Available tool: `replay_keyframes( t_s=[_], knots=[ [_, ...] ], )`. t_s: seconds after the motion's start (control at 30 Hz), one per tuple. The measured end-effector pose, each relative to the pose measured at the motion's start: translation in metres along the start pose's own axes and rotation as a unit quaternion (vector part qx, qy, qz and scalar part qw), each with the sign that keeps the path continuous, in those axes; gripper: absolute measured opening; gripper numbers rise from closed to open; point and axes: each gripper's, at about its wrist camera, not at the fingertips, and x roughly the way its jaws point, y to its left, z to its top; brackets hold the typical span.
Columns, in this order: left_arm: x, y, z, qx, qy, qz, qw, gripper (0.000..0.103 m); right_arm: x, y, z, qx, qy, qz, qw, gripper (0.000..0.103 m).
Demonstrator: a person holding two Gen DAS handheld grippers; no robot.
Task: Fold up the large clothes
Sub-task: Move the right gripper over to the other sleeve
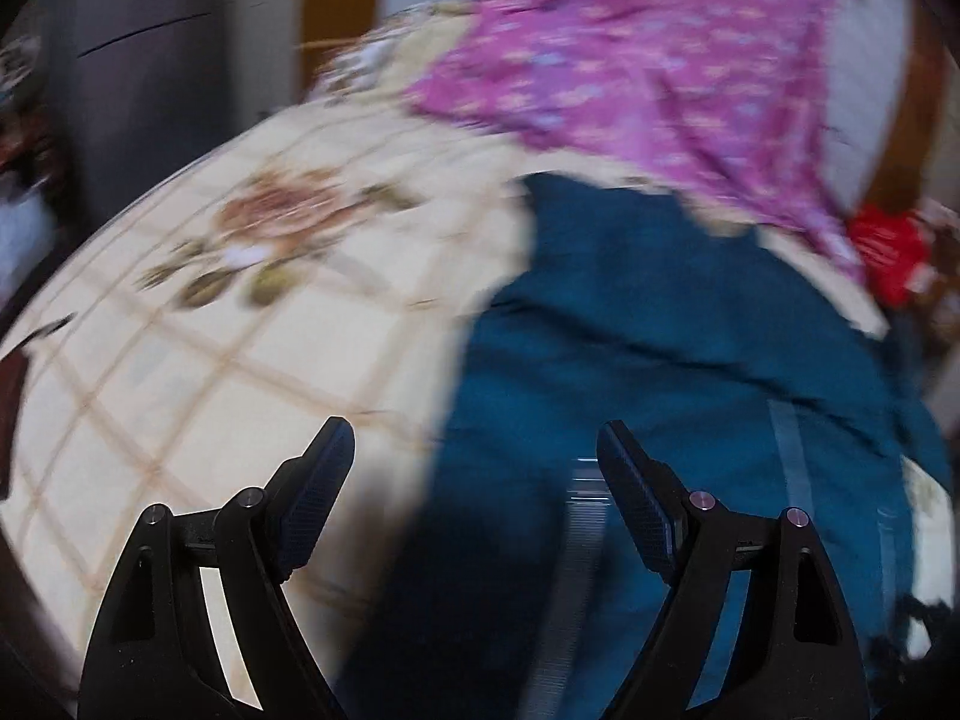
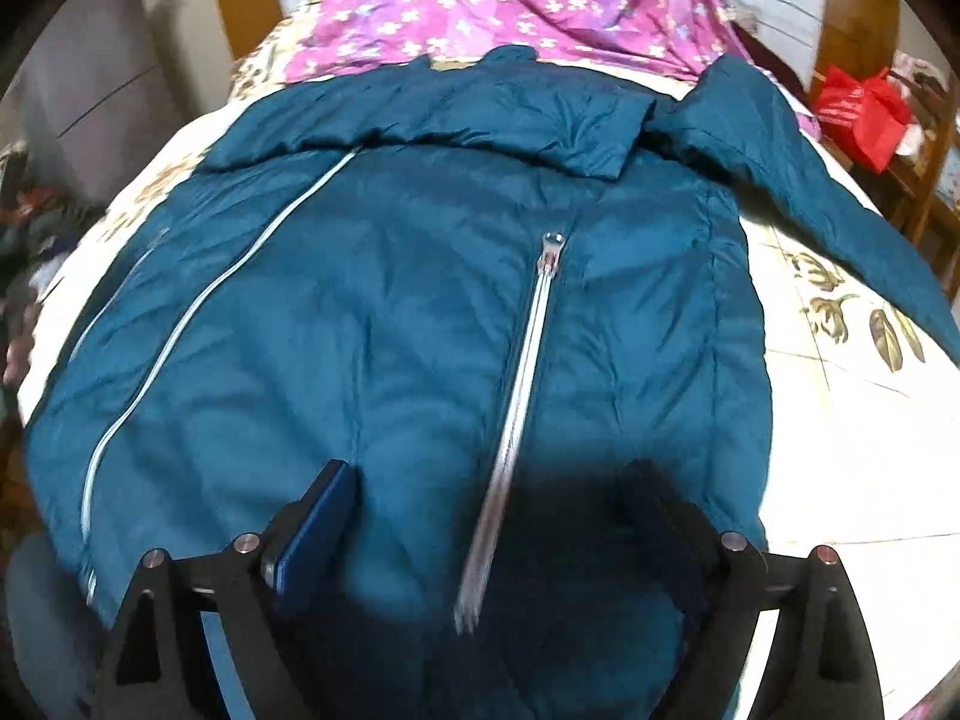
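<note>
The teal jacket [image 2: 384, 300] lies flat on the bed [image 2: 840, 420], its zip running straight away from the right gripper [image 2: 486, 516], which hangs over the hem, jaws apart, nearer than the equally empty left gripper [image 1: 474, 456]

Teal padded jacket [image 2: 384, 312] lay spread across a bed, the right claw [image 2: 489, 492] above its hem.

The claw's jaws stood wide apart with nothing pinched between them, a silver centre zipper [image 2: 522, 360] running up between the fingers to its pull. A second pale zipper line [image 2: 198, 300] curved along the left panel. One sleeve [image 2: 798, 180] stretched out to the right over the cream floral-print bedsheet [image 2: 840, 372]. A purple flowered cloth [image 2: 510, 0] lay beyond the collar, and a red bag [image 2: 858, 114] sat beside the bed.
</note>
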Motion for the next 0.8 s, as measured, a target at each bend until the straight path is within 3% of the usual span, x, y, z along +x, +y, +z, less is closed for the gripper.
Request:
replay_keyframes(
  t_s=[0.07, 0.13, 0.23, 0.33, 0.4, 0.53, 0.67, 0.73, 0.8],
  knots=[
    [0.0, -0.022, -0.001, 0.03, -0.008, -0.021, 0.9993, 0.083, -0.019, -0.016, 0.001, 0.01, -0.022, -0.004, 1.0, 0.089],
    [0.011, -0.04, -0.006, 0.049, -0.002, -0.007, 0.9988, 0.083, -0.04, -0.04, 0.002, 0.043, -0.053, -0.018, 0.998, 0.089],
    [0.039, -0.053, -0.017, 0.055, 0.029, 0.004, 0.9981, 0.083, -0.062, -0.12, 0.002, 0.151, -0.086, -0.062, 0.983, 0.089],
    [0.063, -0.054, -0.036, 0.061, 0.053, 0.016, 0.9966, 0.083, -0.067, -0.208, -0.013, 0.282, -0.11, -0.062, 0.951, 0.089],
    [0.066, -0.051, -0.042, 0.057, 0.052, 0.012, 0.997, 0.084, -0.065, -0.27, -0.028, 0.37, -0.132, -0.04, 0.919, 0.088],
    [0.065, -0.046, -0.042, 0.038, 0.045, 0.013, 0.9982, 0.084, -0.054, -0.36, -0.039, 0.463, -0.163, -0.007, 0.871, 0.086],
    [0.067, -0.047, -0.041, 0.034, 0.042, 0.026, 0.9982, 0.083, -0.035, -0.418, -0.036, 0.531, -0.191, 0.053, 0.823, 0.086],
    [0.065, -0.046, -0.041, 0.028, 0.041, 0.025, 0.9985, 0.083, -0.032, -0.435, -0.026, 0.545, -0.206, 0.051, 0.811, 0.087],
    [0.065, -0.045, -0.041, 0.025, 0.04, 0.024, 0.9986, 0.083, -0.026, -0.443, -0.012, 0.538, -0.207, 0.044, 0.816, 0.088]
  ],
)
